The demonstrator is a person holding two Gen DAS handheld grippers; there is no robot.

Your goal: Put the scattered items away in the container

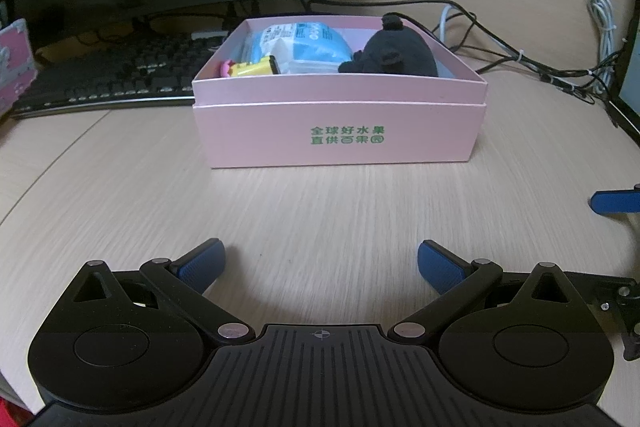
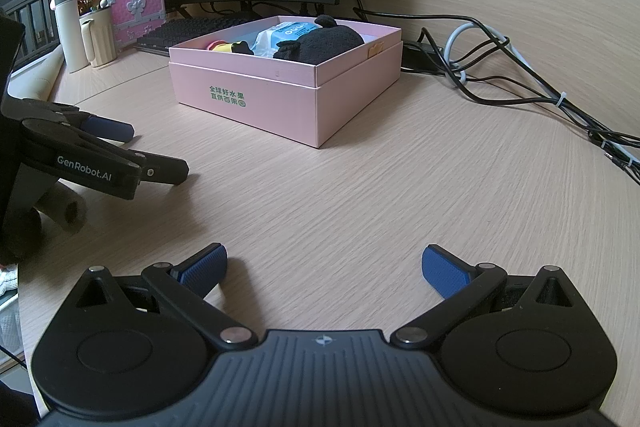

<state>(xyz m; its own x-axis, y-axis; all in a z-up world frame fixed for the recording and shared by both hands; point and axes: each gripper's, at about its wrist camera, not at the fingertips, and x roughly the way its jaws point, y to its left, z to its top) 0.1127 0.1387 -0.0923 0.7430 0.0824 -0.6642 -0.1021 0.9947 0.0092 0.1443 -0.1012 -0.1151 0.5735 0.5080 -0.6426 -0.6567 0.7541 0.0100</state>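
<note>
Your desk (image 2: 360, 187) lies bare before the pink box (image 1: 336, 131), which holds everything; both grippers' jaws gape empty, so nothing seems left to collect.

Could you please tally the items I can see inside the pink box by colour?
Black: 1, the plush toy
Blue and white: 1, the wipes pack
Yellow and pink: 1, the small toy
Total: 3 in the pink box

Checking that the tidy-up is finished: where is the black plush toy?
The black plush toy lies inside the pink box, at its right end beside the blue tissue pack.
</note>
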